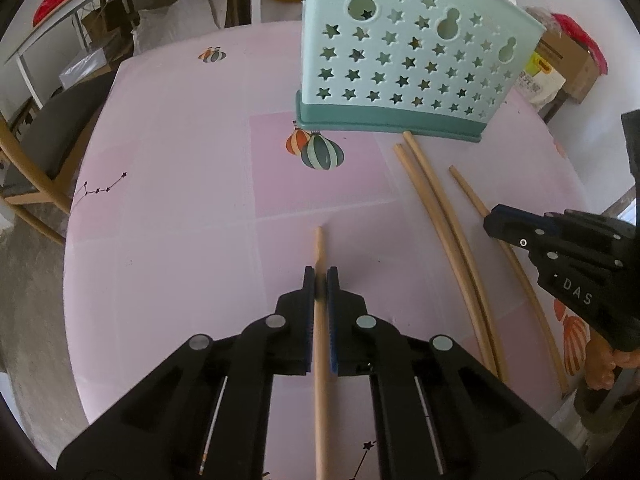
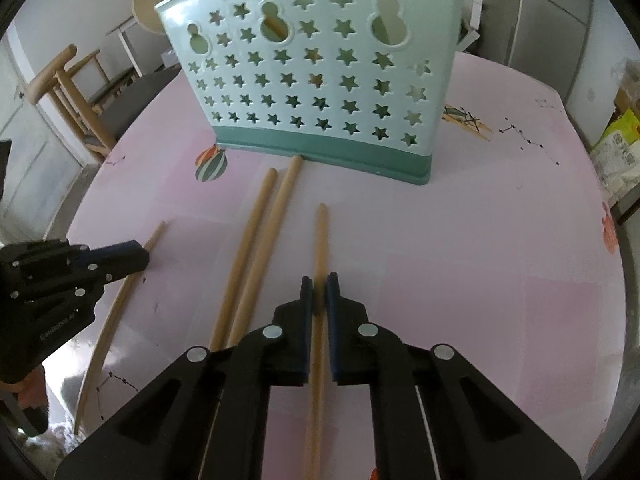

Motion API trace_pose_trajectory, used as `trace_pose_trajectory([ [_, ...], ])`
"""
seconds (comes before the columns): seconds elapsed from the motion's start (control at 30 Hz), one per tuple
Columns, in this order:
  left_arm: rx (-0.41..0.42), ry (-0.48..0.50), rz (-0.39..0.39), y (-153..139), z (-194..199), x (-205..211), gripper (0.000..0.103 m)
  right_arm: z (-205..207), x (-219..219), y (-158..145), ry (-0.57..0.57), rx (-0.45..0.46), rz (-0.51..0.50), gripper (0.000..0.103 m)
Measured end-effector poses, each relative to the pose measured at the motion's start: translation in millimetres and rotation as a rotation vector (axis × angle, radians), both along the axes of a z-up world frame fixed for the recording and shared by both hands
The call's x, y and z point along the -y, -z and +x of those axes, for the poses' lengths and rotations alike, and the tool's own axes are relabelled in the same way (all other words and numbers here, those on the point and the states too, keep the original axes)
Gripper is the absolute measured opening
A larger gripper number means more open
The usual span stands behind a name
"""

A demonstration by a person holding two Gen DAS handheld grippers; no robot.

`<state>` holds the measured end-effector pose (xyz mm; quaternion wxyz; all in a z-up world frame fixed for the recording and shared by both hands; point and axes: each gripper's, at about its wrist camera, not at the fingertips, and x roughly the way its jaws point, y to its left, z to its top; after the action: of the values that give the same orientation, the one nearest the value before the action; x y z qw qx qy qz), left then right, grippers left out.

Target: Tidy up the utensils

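Each gripper has its jaws clamped on one chopstick lying on the pink counter (image 1: 180,208), left gripper (image 1: 320,276) on the left chopstick (image 1: 319,248), right gripper (image 2: 319,280) on the right chopstick (image 2: 321,236), both sticks pointing far toward the holder (image 2: 320,80).

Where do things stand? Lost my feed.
Left gripper shut on one wooden chopstick; right gripper on another. Two loose. Pale green star-holed holder ahead, unobstructed.
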<state>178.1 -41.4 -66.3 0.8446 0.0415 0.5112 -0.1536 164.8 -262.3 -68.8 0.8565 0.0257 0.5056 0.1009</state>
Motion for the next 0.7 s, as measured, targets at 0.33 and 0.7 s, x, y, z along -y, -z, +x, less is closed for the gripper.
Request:
trace_pose_trajectory([
  [0.33,0.046,-0.052,-0.117,-15,-5,-25,0.004,-11,21,-32,0.052,0.085,0.128,0.007],
  [0.7,0.269,-0.092,-0.347,-107,-23,-69,0.004,-30,32,-74,0.072,0.192,0.188,0.007],
])
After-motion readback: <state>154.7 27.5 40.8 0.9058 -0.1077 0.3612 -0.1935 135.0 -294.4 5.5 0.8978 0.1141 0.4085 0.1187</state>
